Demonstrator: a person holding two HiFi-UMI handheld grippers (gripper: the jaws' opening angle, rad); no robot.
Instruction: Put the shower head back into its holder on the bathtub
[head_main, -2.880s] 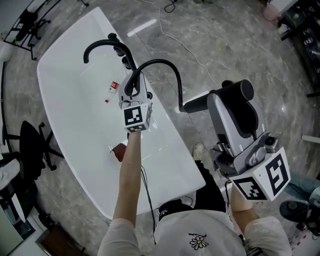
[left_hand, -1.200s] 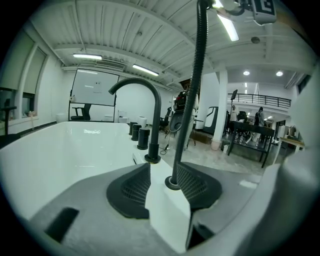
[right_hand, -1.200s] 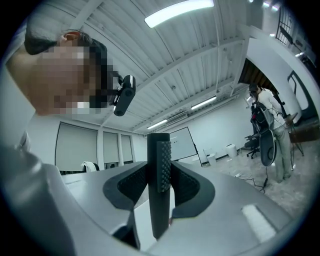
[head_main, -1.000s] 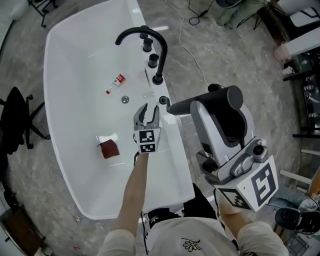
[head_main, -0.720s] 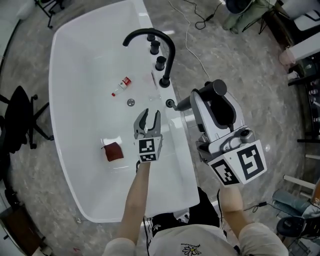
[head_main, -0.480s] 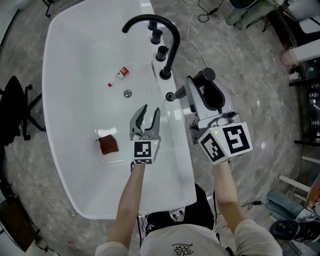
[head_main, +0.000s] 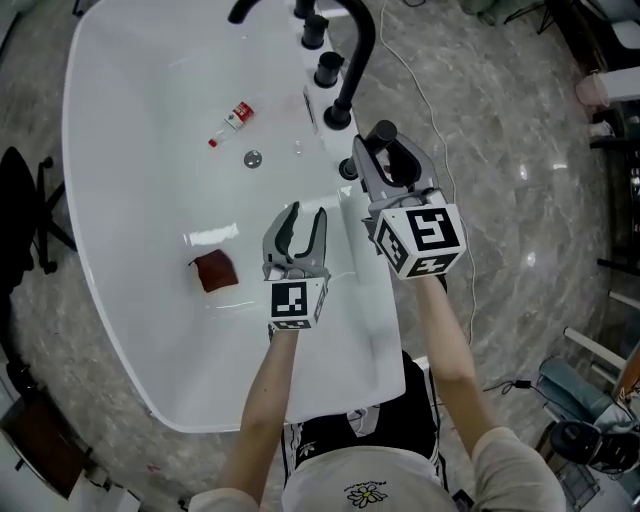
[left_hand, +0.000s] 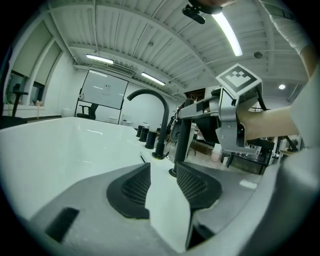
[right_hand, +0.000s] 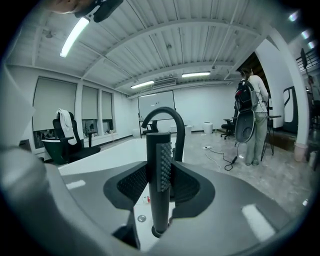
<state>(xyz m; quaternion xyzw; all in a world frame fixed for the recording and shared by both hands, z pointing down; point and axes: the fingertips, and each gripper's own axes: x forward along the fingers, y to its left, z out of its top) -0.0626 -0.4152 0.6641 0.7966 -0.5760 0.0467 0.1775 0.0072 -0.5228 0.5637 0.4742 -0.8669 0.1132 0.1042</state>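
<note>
The black shower head (head_main: 381, 134) stands upright at the white bathtub's right rim (head_main: 362, 292), just this side of the black faucet (head_main: 360, 55). My right gripper (head_main: 385, 165) is shut on its handle. In the right gripper view the shower head (right_hand: 158, 165) runs down between the jaws and its lower end sits in the round holder (right_hand: 158, 231). My left gripper (head_main: 305, 215) hovers over the tub's inner edge, open and holding nothing. In the left gripper view, the shower head (left_hand: 182, 142) shows beyond my left gripper (left_hand: 162, 182).
In the tub lie a small red-labelled bottle (head_main: 232, 118), a drain (head_main: 253, 158) and a dark red cloth (head_main: 213, 270). Black knobs (head_main: 328, 68) stand beside the faucet. A cable (head_main: 440, 120) runs over the marble floor. A person (right_hand: 250, 115) stands far off.
My right gripper has carried the shower head in from over the floor to the tub rim by the faucet and turned it upright. The left gripper stayed open, drifting slightly toward me.
</note>
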